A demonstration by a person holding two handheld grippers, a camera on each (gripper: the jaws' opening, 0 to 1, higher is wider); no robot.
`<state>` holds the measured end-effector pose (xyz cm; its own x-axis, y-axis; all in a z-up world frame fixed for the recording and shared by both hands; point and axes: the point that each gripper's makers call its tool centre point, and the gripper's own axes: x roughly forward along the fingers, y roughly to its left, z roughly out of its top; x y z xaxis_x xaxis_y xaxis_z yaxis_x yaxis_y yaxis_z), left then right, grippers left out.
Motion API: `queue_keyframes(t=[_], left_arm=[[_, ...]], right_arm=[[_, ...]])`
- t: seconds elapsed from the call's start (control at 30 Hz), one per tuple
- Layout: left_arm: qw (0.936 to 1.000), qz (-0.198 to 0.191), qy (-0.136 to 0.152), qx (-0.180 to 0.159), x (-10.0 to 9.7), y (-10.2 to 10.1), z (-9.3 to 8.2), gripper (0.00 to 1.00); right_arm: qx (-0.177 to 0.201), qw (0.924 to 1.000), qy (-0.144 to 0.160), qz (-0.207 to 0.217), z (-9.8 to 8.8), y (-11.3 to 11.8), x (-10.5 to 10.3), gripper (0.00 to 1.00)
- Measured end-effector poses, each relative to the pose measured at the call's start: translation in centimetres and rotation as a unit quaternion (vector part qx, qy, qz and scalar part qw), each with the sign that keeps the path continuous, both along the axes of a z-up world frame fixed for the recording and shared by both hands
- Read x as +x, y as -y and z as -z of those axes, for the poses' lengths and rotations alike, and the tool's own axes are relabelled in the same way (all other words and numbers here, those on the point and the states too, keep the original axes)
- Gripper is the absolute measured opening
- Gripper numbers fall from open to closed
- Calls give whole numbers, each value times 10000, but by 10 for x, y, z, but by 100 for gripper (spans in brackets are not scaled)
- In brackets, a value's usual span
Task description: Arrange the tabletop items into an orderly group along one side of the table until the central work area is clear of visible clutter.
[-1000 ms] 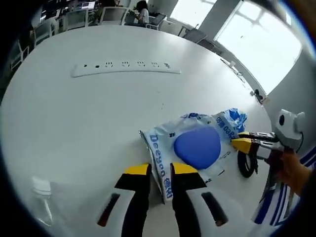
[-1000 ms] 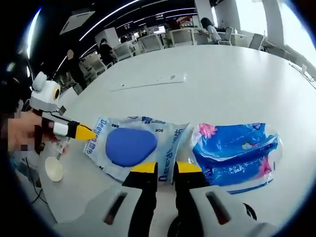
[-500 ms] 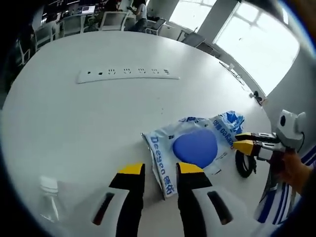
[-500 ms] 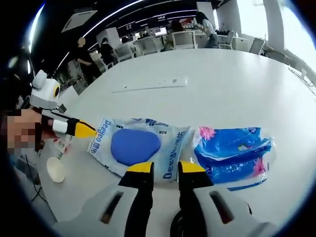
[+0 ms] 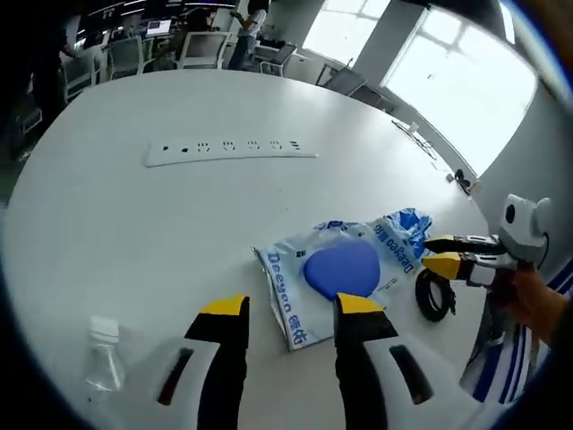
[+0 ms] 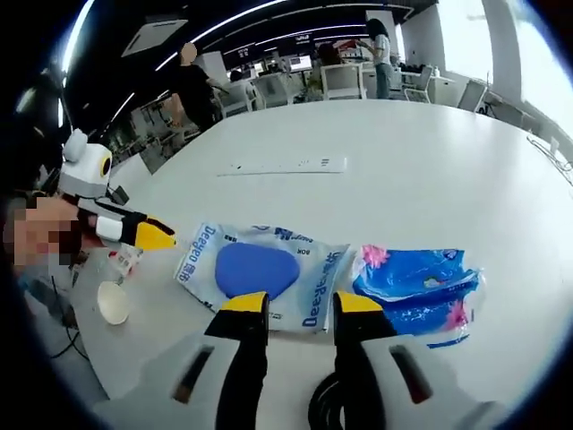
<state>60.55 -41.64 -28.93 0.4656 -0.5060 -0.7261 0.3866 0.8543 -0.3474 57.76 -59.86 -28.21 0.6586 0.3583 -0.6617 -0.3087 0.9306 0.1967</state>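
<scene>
Both tongs, left (image 5: 286, 309) and right (image 6: 301, 305), parted and empty; packs (image 6: 260, 273) (image 6: 414, 285) paired mid-desk (image 5: 134, 215), bottle (image 5: 104, 356), cup (image 6: 113, 302) and cable (image 5: 432, 296) unsorted.

The right claw (image 6: 301, 303) is rising from six o'clock with its yellow-tipped jaws standing apart and nothing between them. Just past the tips, a white packet with a blue oval (image 6: 258, 271) is lying flat on the white surface (image 6: 421, 170). A blue plastic bag with pink flowers (image 6: 414, 285) is lying just beside it toward three o'clock. The left claw (image 6: 150, 235) is reaching in from nine o'clock, near the packet's corner. A small paper cup (image 6: 114, 303) is sitting toward eight o'clock. A white power strip (image 6: 285, 166) is lying farther off toward twelve o'clock.
</scene>
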Motion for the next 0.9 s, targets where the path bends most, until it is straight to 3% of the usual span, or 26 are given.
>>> queue_keyframes(t=[0.3,0.9], left_arm=[[9999,-15,67,-81,-5,-7,-11,47],[9984,-157,360,-417,-16,-20,-50,62]], right_arm=[[-23,9999,94,-141,-13,-3,-4,33],[250,9981,254,-502,-46,-23,-8,45]])
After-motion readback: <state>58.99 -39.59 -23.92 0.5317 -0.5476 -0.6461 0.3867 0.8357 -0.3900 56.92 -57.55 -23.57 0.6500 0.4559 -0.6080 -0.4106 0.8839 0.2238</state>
